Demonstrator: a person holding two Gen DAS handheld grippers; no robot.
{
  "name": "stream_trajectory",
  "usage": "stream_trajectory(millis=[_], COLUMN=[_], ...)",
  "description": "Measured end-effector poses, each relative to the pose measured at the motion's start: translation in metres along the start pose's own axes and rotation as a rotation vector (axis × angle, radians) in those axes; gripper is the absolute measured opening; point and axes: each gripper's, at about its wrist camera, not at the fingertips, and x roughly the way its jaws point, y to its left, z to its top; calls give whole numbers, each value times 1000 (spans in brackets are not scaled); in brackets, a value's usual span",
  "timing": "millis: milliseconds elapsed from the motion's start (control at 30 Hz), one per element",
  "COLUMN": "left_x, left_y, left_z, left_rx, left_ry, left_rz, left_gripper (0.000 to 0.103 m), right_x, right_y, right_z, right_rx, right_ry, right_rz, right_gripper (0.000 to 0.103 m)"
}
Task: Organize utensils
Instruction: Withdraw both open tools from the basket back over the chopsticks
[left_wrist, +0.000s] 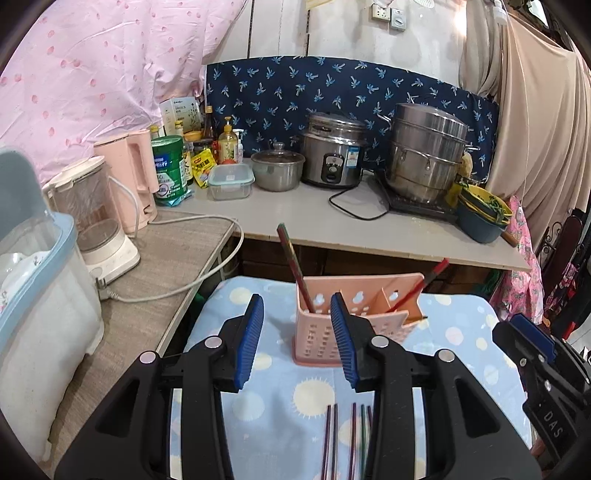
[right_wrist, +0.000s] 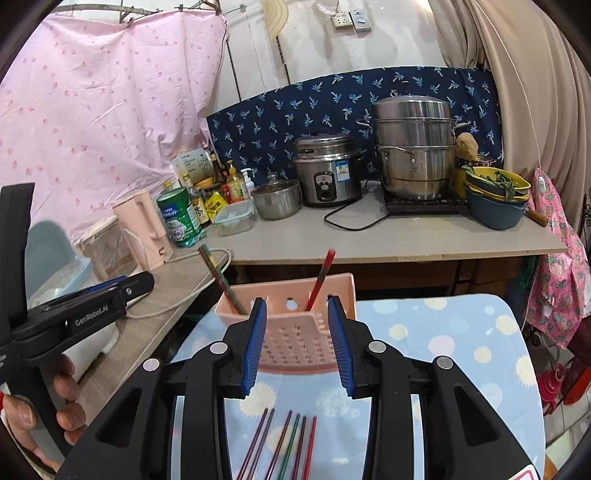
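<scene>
Pink plastic holder (right_wrist: 291, 314) is already holding two chopsticks (right_wrist: 319, 280); six more (right_wrist: 291, 443) are lying loose, waiting. Left gripper (left_wrist: 297, 339) and right gripper (right_wrist: 297, 345) are both hovering partly open, empty.

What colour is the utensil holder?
Pale pink utensil holder, with perforated walls; clearest in the right wrist view.

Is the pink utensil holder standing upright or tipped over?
Upright. The pink utensil holder stands on its base on the blue cloth, and two chopsticks lean inside it.
</scene>
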Motion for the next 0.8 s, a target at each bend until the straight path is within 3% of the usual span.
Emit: stream_trajectory(millis=[300, 500, 800], left_x=[-19, -33, -45], left_y=[1, -1, -10], left_z=[-44, -72, -121], left_rx=[5, 2, 50], left_ry=[39, 65, 109], left_rz=[14, 6, 9], left_gripper=[36, 36, 37], right_x=[-32, -53, -73], right_y=[-4, 0, -4], right_z=[-53, -89, -141], right_rx=[40, 0, 4], right_ry=[54, 77, 149], right_rz=[7, -74, -91], right_gripper=[35, 35, 35])
